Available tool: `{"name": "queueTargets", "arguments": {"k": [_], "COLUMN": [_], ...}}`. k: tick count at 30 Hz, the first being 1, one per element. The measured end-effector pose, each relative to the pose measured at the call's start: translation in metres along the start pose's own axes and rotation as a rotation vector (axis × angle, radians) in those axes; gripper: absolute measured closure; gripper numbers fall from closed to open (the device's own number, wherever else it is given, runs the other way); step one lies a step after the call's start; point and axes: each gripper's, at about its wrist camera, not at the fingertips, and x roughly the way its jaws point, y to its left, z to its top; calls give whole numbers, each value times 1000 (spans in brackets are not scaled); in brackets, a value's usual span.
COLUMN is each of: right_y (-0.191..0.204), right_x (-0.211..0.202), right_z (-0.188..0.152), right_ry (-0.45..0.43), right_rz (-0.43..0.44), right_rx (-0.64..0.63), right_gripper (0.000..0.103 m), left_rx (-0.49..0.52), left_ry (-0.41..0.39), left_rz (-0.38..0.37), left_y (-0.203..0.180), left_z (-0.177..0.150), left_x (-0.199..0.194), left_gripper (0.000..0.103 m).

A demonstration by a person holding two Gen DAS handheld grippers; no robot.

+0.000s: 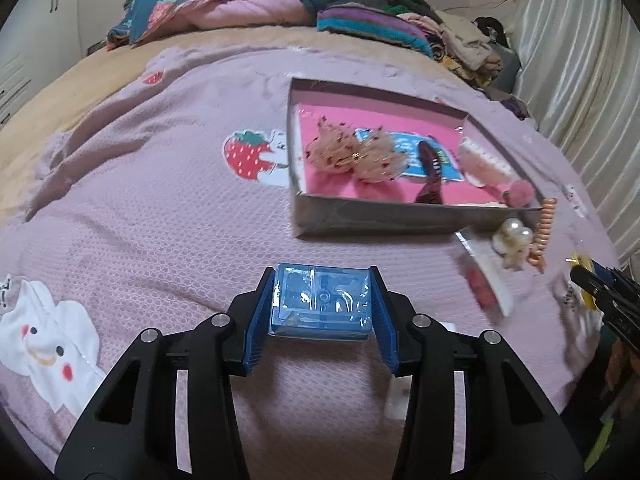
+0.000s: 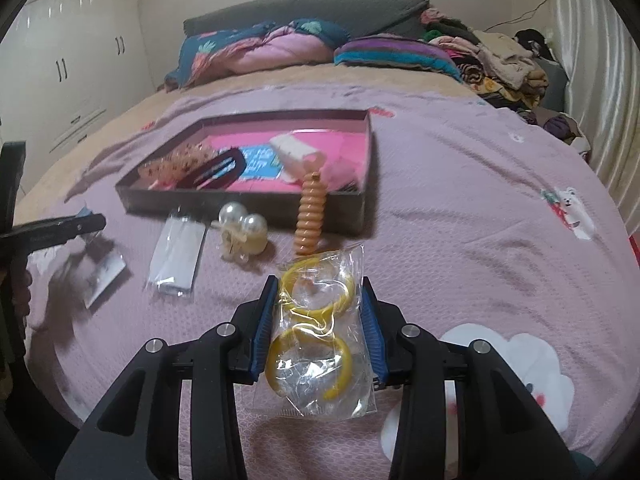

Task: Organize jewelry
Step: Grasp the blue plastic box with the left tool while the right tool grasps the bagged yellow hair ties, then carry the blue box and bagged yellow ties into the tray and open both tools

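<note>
On a bed spread with a pink blanket, the left gripper clamps a small blue box wrapped in clear film between its blue pads, held just above the cover. Beyond it sits a shallow grey tray with a pink floor, holding two speckled sheer scrunchies, a dark hair clip, a white claw clip and a pink pompom at its near right corner. Outside the tray's front wall lie a pearl hair piece and an orange spiral hair tie. From the right wrist, the right gripper closes on a clear plastic bag containing two yellow bangles. Ahead, the spiral tie leans against the tray's front wall, the pearl piece lies just beside it, and a flat clear packet rests on the blanket to the left, near the tray.
</note>
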Motion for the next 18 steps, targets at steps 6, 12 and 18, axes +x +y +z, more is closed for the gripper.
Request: {"name": "queueTargets", "arguments": {"k": [6, 12, 18], "right_y": [2, 9, 11], "right_x": [-15, -34, -48], "right_z": [4, 15, 31], "right_ry": [-29, -72, -106], "right_rz": [-2, 13, 26], "right_rx": [-3, -27, -26], "right_gripper": [65, 65, 65], "left_rx": [-9, 8, 42], "left_ry": [14, -25, -59], "left_rz": [-35, -56, -77], "left_y": [-9, -24, -45], "left_z": [0, 8, 22], "left_x": [-11, -27, -37], "left_gripper": [67, 67, 67]}}
